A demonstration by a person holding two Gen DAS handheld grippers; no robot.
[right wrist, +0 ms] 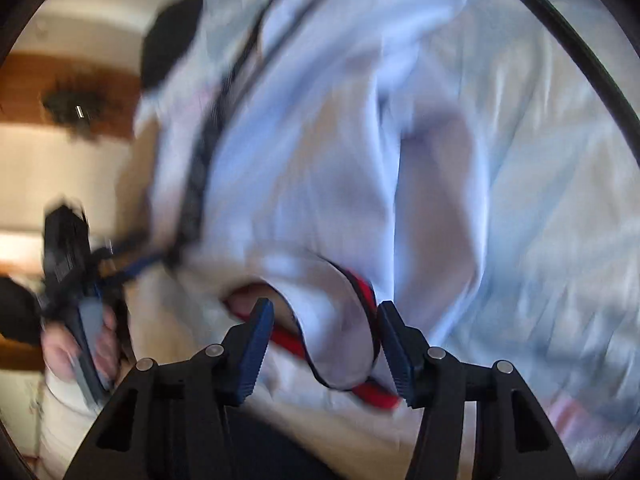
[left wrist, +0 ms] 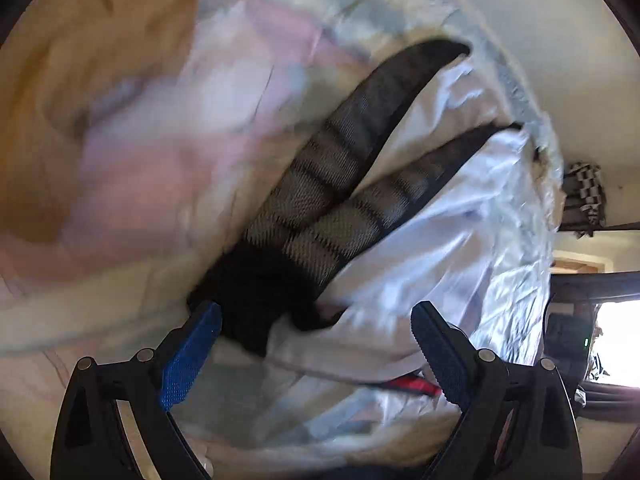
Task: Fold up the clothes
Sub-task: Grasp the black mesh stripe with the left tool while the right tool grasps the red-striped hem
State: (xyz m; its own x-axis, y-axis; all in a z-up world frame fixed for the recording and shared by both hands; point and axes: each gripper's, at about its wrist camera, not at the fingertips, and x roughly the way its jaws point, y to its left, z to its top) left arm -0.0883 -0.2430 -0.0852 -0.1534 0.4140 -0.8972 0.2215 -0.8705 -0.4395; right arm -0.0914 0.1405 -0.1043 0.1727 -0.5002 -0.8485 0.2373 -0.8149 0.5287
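Observation:
A white shirt [left wrist: 452,248] with black-and-grey striped shoulder panels [left wrist: 340,168] and a red-and-black collar trim [left wrist: 412,386] lies crumpled just ahead of my left gripper [left wrist: 316,352], which is open and empty. In the right wrist view the same white shirt [right wrist: 340,160] fills the frame, blurred. Its red-trimmed collar [right wrist: 360,300] sits between the spread fingers of my right gripper [right wrist: 326,348], which is open. The left gripper [right wrist: 80,312], held in a hand, shows at the left of that view.
A patterned bedsheet [left wrist: 120,184] in pink, tan and white lies under the shirt. A white wall [left wrist: 560,40], a checkered hanging item [left wrist: 584,196] and a bright window [left wrist: 616,344] are at the right. A wooden panel [right wrist: 60,80] shows in the right wrist view.

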